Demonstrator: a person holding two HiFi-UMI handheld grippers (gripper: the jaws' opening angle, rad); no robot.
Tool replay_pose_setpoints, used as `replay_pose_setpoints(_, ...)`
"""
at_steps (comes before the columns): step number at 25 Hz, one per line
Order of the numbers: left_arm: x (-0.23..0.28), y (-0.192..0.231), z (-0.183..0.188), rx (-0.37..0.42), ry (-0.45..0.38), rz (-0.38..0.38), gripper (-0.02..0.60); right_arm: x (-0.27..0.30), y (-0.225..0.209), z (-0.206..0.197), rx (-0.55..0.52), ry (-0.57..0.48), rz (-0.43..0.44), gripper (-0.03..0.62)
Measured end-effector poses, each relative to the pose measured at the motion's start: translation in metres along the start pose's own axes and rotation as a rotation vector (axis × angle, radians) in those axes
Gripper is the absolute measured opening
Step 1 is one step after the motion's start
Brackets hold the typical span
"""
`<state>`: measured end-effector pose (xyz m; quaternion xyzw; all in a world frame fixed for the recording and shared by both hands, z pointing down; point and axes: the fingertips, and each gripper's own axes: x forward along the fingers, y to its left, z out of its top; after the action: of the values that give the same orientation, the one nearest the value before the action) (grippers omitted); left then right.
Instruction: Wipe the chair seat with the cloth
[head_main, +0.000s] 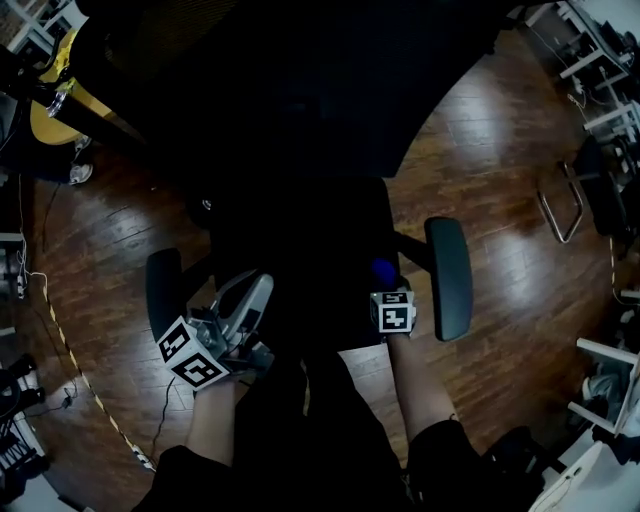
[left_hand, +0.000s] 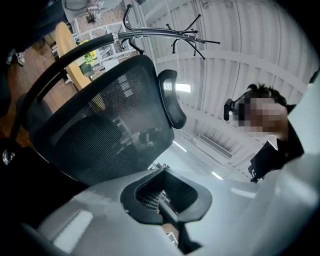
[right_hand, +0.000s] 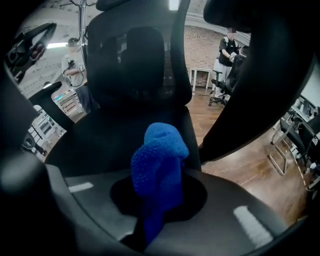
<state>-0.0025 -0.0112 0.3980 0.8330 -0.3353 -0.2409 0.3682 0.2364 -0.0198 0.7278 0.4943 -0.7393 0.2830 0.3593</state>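
Blue fluffy cloth (right_hand: 157, 165), nubby like looped towelling and bunched into a soft lump, is pinched between the jaws of the right gripper (right_hand: 157, 200), which close on its lower fold while the rest bulges up past the tips. From the head view we find the cloth (head_main: 383, 270) over the right front part of the black chair seat (head_main: 300, 250), just ahead of the right gripper (head_main: 388, 290). The seat is so dark there that we cannot tell whether the cloth touches it.

The seat (right_hand: 115, 140) is broad and matt. A padded black right armrest (head_main: 450, 280), long and rounded, stands beside it on a dark post, and a matching left armrest (head_main: 163, 290) flanks the other side. The left gripper (head_main: 258, 295), with smooth grey plastic jaws, sits between the left armrest and the seat's front left corner, tilted upward. In its own view the left gripper (left_hand: 167, 200) has its jaws drawn together, nothing between them. Beyond them we see the curved black mesh backrest (left_hand: 100, 130) and a small padded headrest (left_hand: 172, 100), with a ribbed white ceiling above.

Under the chair lies a glossy brown wood-plank floor (head_main: 480, 160). A round yellow-topped table (head_main: 50, 120) stands at the far left, and a person in dark clothes (right_hand: 227, 50) stands well off by a brick wall.
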Motion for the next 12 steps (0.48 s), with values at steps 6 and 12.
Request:
replay_pose_setpoints(6,-0.021,0.007,0.012,0.014,-0.022,0.032,-0.011,0.0,0.025,0.003,-0.055,0.008,0.017,0.035)
replay_pose_setpoints(12,-0.054,0.011,0.048,0.04,-0.132,0.132,-0.011,0.009,0.171,0.023,-0.228,0.023,0.316,0.035)
